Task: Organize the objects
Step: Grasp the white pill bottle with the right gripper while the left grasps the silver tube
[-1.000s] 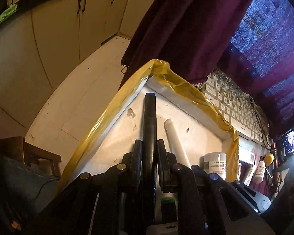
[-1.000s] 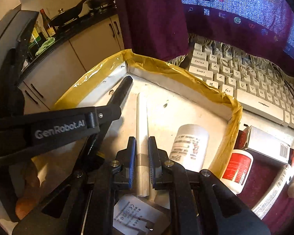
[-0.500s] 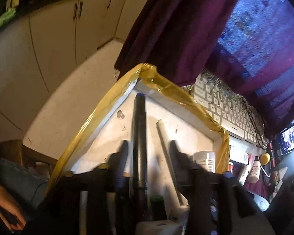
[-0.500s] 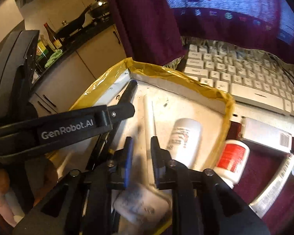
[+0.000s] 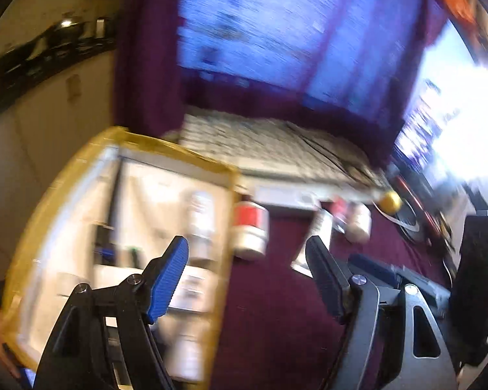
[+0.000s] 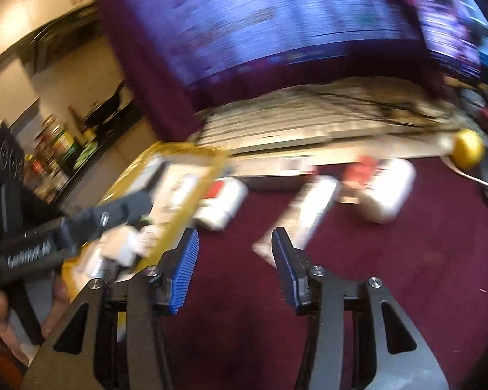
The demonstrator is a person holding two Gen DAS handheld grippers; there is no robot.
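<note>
Both views are motion-blurred. A white box with yellow-taped rim point(image 5: 224, 175) holds a black pen point(image 5: 114, 201), a white bottle point(image 5: 200, 217) and other items. My left gripper point(image 5: 247, 253) is open and empty, above the box's right edge. My right gripper point(image 6: 236, 243) is open and empty over the maroon cloth, right of the box point(image 6: 192, 152). A red-labelled white jar point(image 5: 249, 227) lies beside the box; it also shows in the right wrist view point(image 6: 223, 201). A flat white packet point(image 6: 312, 208) lies just beyond the right gripper.
A white keyboard point(image 6: 309, 113) lies behind the objects under a hanging purple cloth point(image 6: 276, 32). A white bottle point(image 6: 387, 191) and a yellow ball point(image 6: 468, 152) lie at right. The left gripper's arm point(image 6: 65, 230) crosses the right view at left. Kitchen cabinets stand far left.
Both grippers let go: the left released the black pen, the right the white stick, both left in the box. Both opened wide, pulled back and swung right.
</note>
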